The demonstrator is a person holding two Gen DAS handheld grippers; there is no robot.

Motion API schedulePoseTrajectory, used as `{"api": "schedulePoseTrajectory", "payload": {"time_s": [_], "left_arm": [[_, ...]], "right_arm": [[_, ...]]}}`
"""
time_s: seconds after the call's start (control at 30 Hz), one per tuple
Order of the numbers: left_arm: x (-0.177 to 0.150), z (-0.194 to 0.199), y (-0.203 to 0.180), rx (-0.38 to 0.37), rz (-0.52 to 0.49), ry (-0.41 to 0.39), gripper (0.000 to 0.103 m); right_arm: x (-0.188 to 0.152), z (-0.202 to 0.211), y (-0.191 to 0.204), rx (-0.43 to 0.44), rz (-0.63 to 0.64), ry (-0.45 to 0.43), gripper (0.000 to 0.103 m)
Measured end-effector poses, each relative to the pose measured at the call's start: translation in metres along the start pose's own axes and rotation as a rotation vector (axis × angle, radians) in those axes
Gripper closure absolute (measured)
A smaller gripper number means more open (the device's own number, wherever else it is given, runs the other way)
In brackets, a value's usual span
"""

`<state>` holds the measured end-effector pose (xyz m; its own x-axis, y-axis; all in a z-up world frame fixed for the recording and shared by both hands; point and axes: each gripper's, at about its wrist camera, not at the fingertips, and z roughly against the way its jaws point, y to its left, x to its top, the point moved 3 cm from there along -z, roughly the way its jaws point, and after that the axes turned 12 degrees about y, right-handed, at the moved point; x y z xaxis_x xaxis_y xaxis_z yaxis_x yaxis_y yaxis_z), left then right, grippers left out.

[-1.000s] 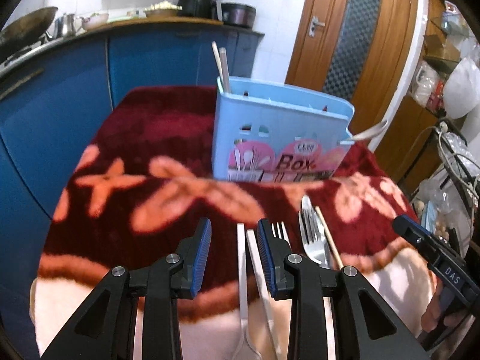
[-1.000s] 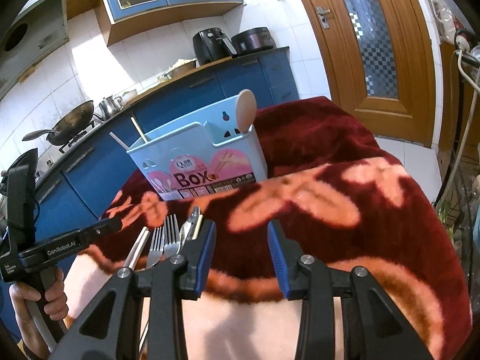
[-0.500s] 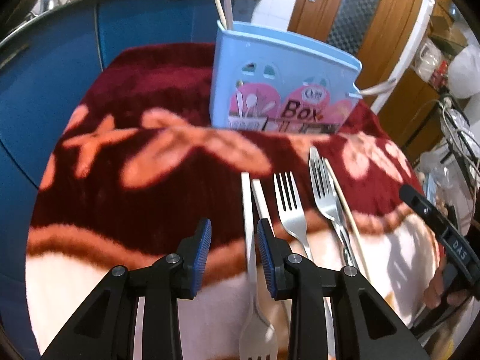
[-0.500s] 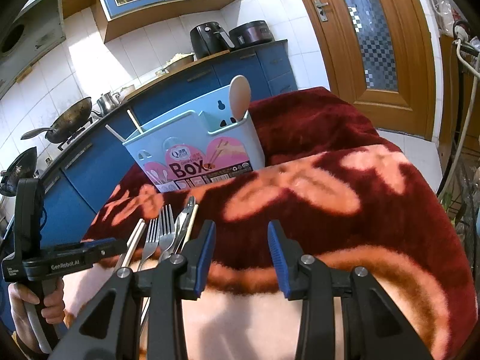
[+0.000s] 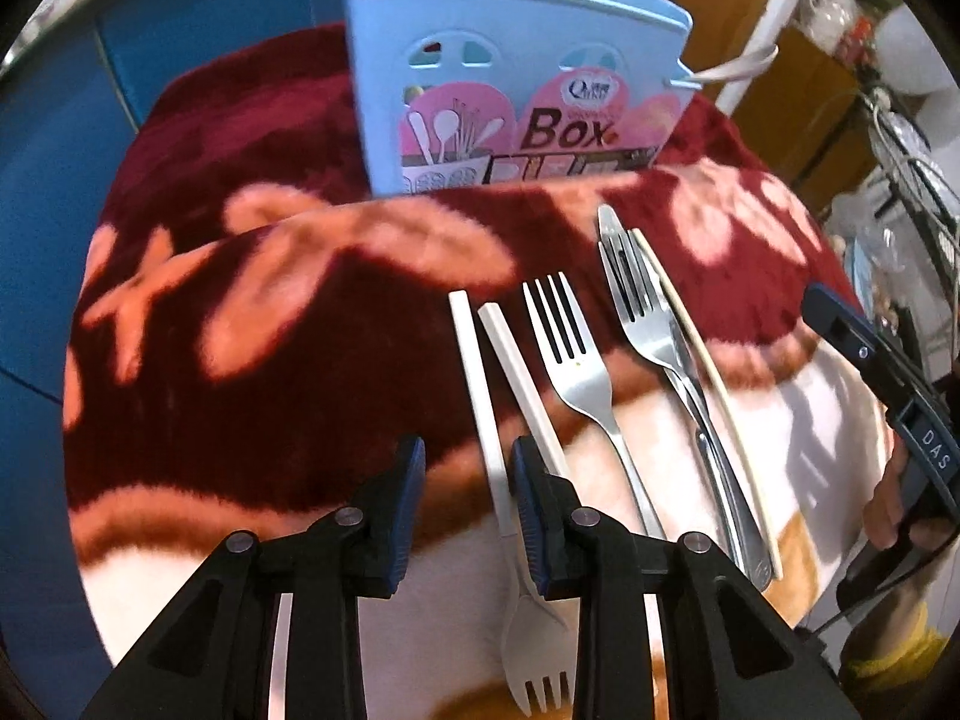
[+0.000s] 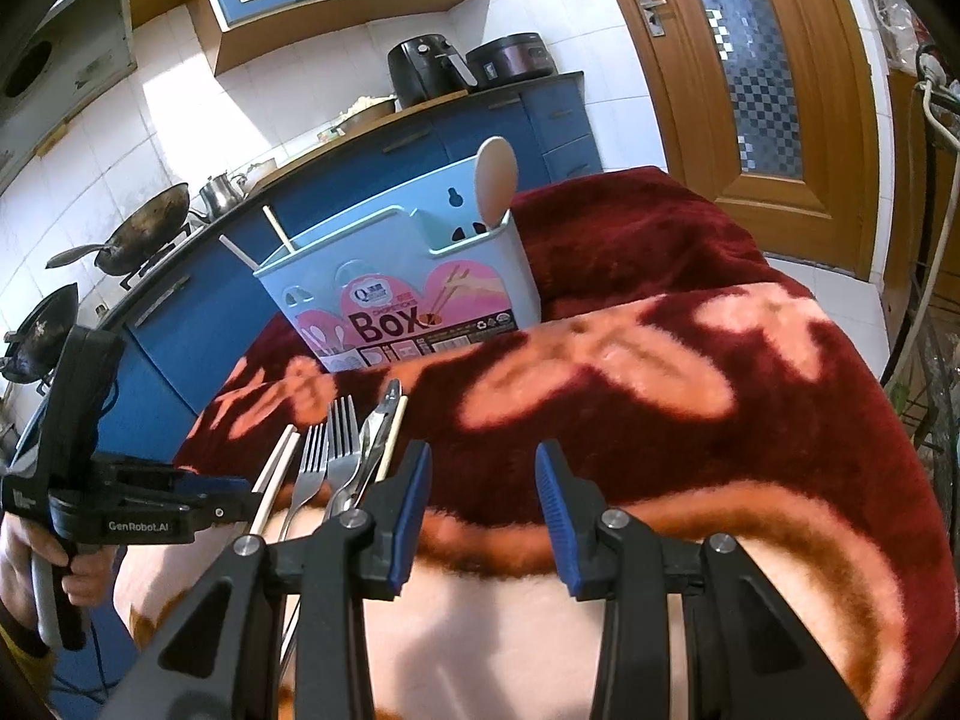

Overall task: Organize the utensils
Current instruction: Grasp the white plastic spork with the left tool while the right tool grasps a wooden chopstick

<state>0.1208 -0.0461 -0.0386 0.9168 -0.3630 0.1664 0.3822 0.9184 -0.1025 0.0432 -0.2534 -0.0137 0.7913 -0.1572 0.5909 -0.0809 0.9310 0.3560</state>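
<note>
Left tongs (image 5: pixel 467 501) stood open over the blanket (image 5: pixel 252 360), bare cloth wide to their left. Just inside the right pad: a white plastic fork (image 5: pixel 487 420), handle running forward through the gap; a 2nd white handle (image 5: pixel 521 384) touching that pad. Further right, packed close: a steel fork (image 5: pixel 579 372), then a stacked fork and knife (image 5: pixel 651 324) with a chopstick (image 5: pixel 702 360) alongside. Blocked ahead by the blue utensil box (image 5: pixel 516 78). Right tongs (image 6: pixel 483 510) open over bare blanket; cutlery just beside the left pad, plenty of room rightward.
</note>
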Motion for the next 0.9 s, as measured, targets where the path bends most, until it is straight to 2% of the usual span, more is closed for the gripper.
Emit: {"api": "schedulePoseTrajectory", "payload": {"time_s": [0.2,0.5,0.73,0.9], "left_arm": [[0.004,0.000,0.009,-0.060,0.034,0.018,0.094],[-0.008,0.005,0.034,-0.241,0.151,-0.050,0.096],[-0.019,0.017,0.041,-0.255,0.160,-0.148,0.096],[-0.026,0.030,0.041,-0.236,0.137,-0.241,0.097]], "right_arm": [[0.002,-0.004,0.011,-0.015,0.053,0.046,0.063],[0.008,-0.019,0.033,-0.019,0.136,0.214,0.063],[0.007,-0.041,0.053,0.018,0.180,0.388,0.064],[0.008,-0.055,0.064,-0.019,0.214,0.474,0.073]]}}
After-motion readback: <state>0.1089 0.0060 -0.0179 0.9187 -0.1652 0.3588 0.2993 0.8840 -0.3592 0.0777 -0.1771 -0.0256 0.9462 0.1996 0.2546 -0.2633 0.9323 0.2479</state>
